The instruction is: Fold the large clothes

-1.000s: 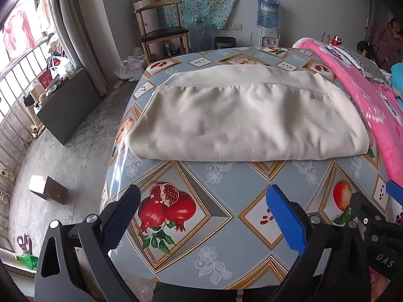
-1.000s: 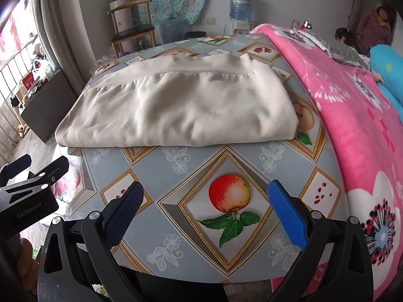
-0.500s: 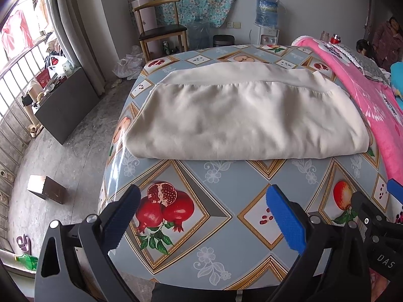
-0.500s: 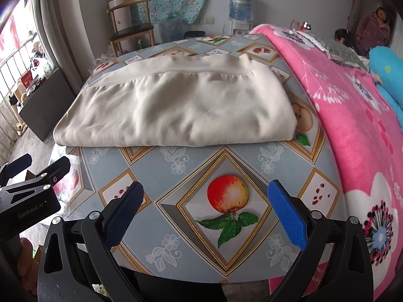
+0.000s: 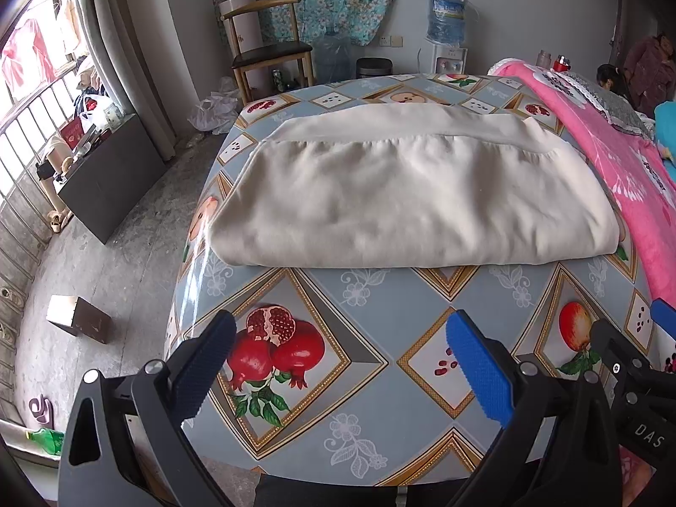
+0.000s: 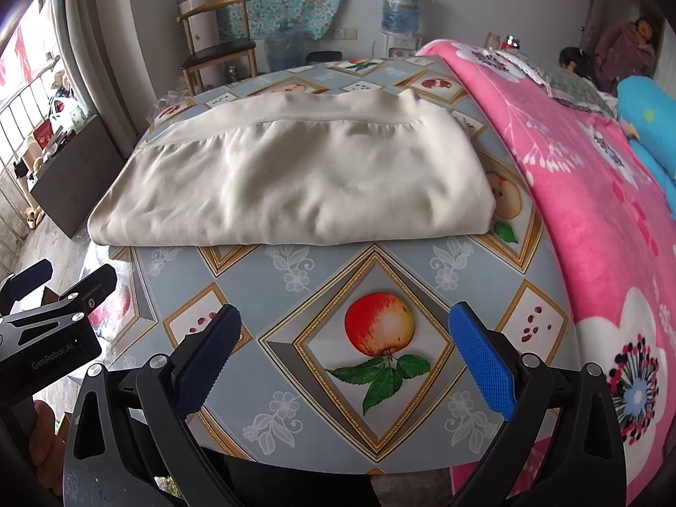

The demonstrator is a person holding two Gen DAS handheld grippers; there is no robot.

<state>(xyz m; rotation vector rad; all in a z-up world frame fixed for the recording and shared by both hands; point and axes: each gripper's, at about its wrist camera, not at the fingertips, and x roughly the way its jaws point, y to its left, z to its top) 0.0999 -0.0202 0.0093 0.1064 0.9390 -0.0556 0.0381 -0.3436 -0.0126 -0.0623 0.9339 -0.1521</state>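
The table wears a grey-blue oilcloth printed with gold-edged diamonds of pomegranates and apples, and a pink flowered blanket runs along its right edge, to the right of both claws. One cream garment, folded into a wide rectangle, lies flat on the cloth ahead of both claws and apart from them. The left claw hangs over the near edge with its jaws spread wide and nothing between them; the right claw is likewise spread and empty just beside it. Far ahead stand one wooden chair and one water dispenser carrying one blue bottle; floral fabric hangs on the wall.
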